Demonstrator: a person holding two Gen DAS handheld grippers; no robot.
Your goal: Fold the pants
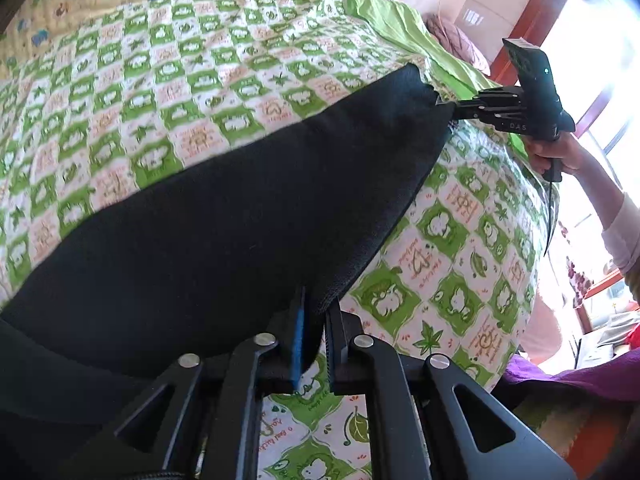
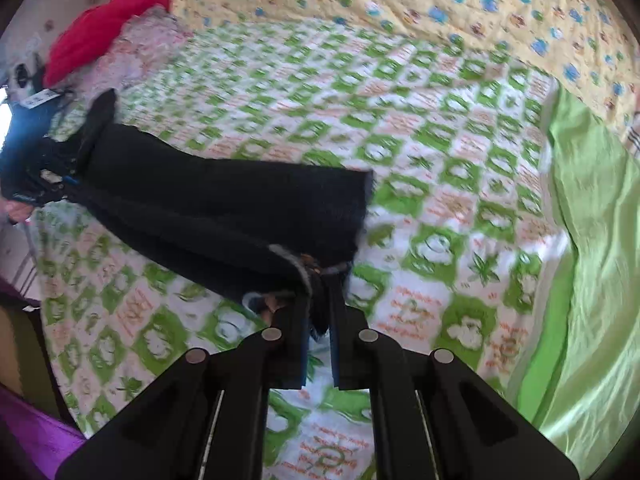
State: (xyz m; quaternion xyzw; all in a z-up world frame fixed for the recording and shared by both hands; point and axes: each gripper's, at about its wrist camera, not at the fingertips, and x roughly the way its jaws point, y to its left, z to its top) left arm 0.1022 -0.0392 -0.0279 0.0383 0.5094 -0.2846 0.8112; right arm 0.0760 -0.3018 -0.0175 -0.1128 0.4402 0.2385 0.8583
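Observation:
The black pants hang stretched between my two grippers above a bed with a green and white checked quilt. My left gripper is shut on the near edge of the pants. My right gripper shows in the left wrist view at the far right, shut on the other corner. In the right wrist view, my right gripper is shut on the hem end of the pants, which run left to my left gripper.
A yellow cartoon-print blanket lies beyond the quilt. A plain green sheet borders the quilt on the right. A red cloth sits at the far left corner. A purple cloth lies by the bed's edge.

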